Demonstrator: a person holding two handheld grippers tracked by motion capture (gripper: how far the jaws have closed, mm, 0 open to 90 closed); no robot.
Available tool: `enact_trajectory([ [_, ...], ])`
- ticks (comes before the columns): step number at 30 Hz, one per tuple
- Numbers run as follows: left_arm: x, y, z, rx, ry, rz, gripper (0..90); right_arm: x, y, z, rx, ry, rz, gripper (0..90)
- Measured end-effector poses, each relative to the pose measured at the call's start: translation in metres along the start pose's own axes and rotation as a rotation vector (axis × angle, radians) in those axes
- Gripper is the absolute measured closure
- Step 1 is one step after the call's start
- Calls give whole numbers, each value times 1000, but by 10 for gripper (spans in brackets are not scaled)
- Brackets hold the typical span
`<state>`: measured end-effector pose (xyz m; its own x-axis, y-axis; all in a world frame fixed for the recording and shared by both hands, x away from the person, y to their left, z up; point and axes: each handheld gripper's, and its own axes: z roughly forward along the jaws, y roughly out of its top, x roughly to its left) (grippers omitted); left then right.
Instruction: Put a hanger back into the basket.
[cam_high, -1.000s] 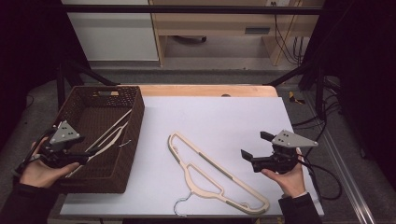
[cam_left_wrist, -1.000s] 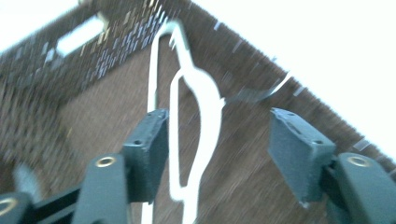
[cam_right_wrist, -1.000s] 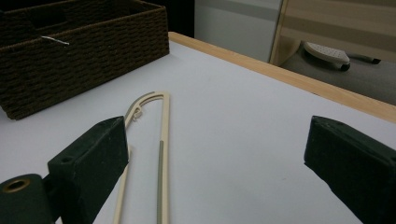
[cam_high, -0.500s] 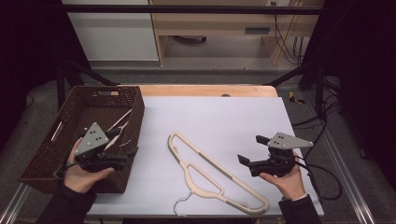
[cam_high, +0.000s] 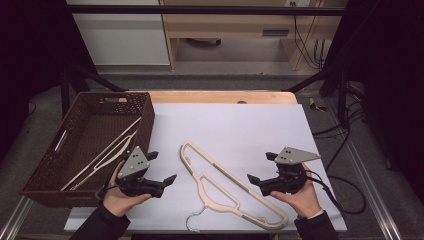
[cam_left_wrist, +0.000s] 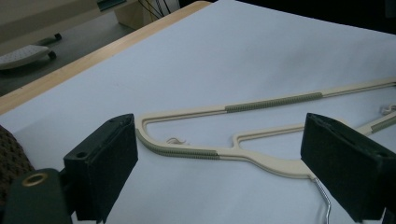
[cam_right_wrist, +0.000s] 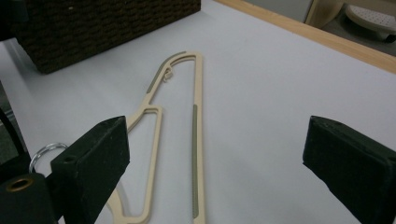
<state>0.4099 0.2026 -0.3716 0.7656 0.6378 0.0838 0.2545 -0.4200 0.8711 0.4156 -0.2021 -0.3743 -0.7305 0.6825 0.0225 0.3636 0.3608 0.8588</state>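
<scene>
A cream hanger (cam_high: 230, 192) with grey grip strips lies slantwise on the white table top (cam_high: 240, 125), its metal hook (cam_high: 192, 220) near the front edge. A second cream hanger (cam_high: 102, 155) rests inside the brown woven basket (cam_high: 145, 125) at the left. My left gripper (cam_high: 162, 166) is over the table beside the basket, pointing at the hanger (cam_left_wrist: 275, 100). Its jaws have just been opening and nothing is between them (cam_left_wrist: 219, 140). My right gripper (cam_high: 260, 167) stands open at the hanger's right, also empty (cam_right_wrist: 219, 135), looking along the hanger (cam_right_wrist: 196, 107).
The basket (cam_right_wrist: 93, 23) takes up the table's left end. A wooden strip (cam_high: 220, 96) edges the far side of the table. Cables (cam_high: 345, 200) trail off the right side. White surface lies bare behind the hanger.
My left gripper has come rightward out of the basket to the table by the hanger, and its jaws are wider. One hanger stays in the basket. The right gripper has barely moved.
</scene>
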Motion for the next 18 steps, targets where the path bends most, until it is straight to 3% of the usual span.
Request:
enact_trajectory([
  [9, -1, -13, 10, 28, -10, -7, 97, 14, 2, 16, 122, 40, -69, 94],
  [18, -2, -19, 17, 64, -22, 4, 97, 42, 11, 39, 271, 102, -181, 104],
])
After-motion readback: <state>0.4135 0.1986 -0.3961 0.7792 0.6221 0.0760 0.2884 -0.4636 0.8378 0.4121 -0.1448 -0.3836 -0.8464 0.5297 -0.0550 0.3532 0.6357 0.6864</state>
